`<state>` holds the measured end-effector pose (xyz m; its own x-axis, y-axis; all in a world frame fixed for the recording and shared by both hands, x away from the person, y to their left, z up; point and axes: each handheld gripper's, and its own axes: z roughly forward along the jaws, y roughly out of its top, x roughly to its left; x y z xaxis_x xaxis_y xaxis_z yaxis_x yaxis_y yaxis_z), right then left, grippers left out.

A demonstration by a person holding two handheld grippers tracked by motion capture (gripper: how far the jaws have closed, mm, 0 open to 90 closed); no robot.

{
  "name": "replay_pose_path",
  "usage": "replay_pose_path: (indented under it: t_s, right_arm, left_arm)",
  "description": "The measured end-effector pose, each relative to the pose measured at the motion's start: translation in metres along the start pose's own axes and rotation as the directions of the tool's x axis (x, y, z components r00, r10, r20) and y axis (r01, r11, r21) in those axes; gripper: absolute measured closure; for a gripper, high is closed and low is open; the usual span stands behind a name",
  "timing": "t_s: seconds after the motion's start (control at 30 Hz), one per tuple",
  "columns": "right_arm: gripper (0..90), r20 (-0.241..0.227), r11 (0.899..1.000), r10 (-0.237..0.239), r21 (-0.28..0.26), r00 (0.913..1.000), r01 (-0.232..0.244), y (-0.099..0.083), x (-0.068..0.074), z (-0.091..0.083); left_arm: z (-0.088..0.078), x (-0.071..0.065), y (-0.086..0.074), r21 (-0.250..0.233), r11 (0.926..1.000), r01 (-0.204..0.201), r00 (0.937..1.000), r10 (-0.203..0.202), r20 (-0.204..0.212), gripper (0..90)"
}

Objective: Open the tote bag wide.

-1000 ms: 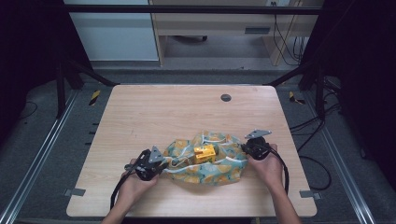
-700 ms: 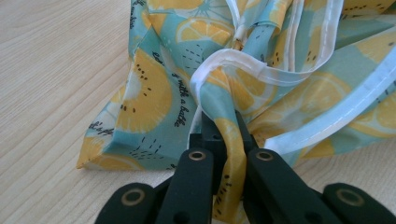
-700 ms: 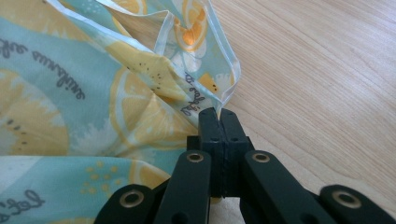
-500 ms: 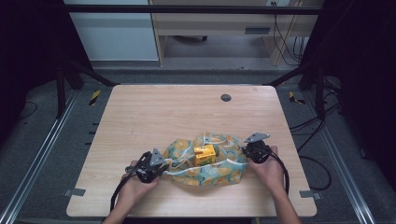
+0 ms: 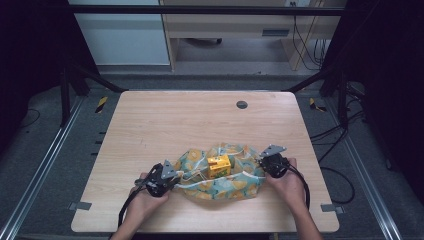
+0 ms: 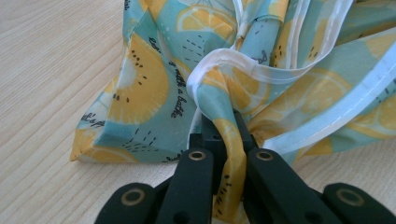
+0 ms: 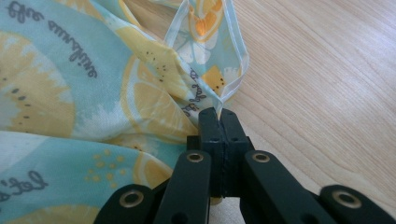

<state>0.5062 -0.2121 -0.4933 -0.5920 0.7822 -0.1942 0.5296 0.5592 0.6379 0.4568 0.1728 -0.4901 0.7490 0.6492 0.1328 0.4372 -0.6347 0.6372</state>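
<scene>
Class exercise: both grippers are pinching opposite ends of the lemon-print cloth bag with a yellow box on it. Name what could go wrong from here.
1. The left gripper pinches only a bunched fold of the cloth bag; it may slip under a pull.
2. The right gripper grips right at the white hem, an even thinner hold.
3. The yellow box sits loose on top and could topple off.

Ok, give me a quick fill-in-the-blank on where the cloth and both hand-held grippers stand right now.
1. The left hand-held gripper is shut on the ____.
2. The right hand-held gripper pinches the lemon-print cloth at its white-trimmed ____.
3. Inside the cloth sits a small ____ box.

Missing words: cloth; edge; yellow
</scene>
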Motion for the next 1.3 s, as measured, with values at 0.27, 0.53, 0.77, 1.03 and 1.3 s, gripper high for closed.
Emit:
replay_pose_path:
  t_s: [0.27, 0.53, 0.77, 1.03, 1.3]
  right_arm:
    - [90.0, 0.008, 1.0, -0.018, 0.004, 0.9998, 0.017, 0.0, 0.003, -0.001]
    - [90.0, 0.005, 1.0, -0.024, 0.001, 0.9997, 0.024, -0.001, 0.004, -0.002]
    - [90.0, 0.004, 1.0, -0.027, 0.0, 0.9996, 0.027, -0.001, 0.004, -0.002]
    - [89.8, 0.005, 0.999, -0.042, -0.006, 0.9991, 0.042, -0.002, 0.006, -0.002]
    - [56.0, 0.035, 0.989, 0.04, -0.143, 0.9986, -0.035, 0.0, 0.0, -0.014]
  left_arm:
    - [0.0, 0.002, -0.002, -0.006, 1.0, 0.007, 0.9999, -0.007, 0.011, 89.8]
    - [-0.002, 0.002, -0.002, -0.001, 1.0, 0.005, 0.9999, -0.005, 0.01, 89.8]
    - [-0.003, 0.002, -0.003, -0.003, 0.9999, 0.01, 0.9998, -0.01, 0.014, 89.8]
    - [-0.006, 0.0, -0.005, -0.039, 0.9992, 0.01, 0.9999, -0.01, 0.0, 87.2]
    - [-0.019, 0.001, -0.001, -0.134, 0.9904, 0.034, 0.9994, -0.035, -0.007, 54.2]
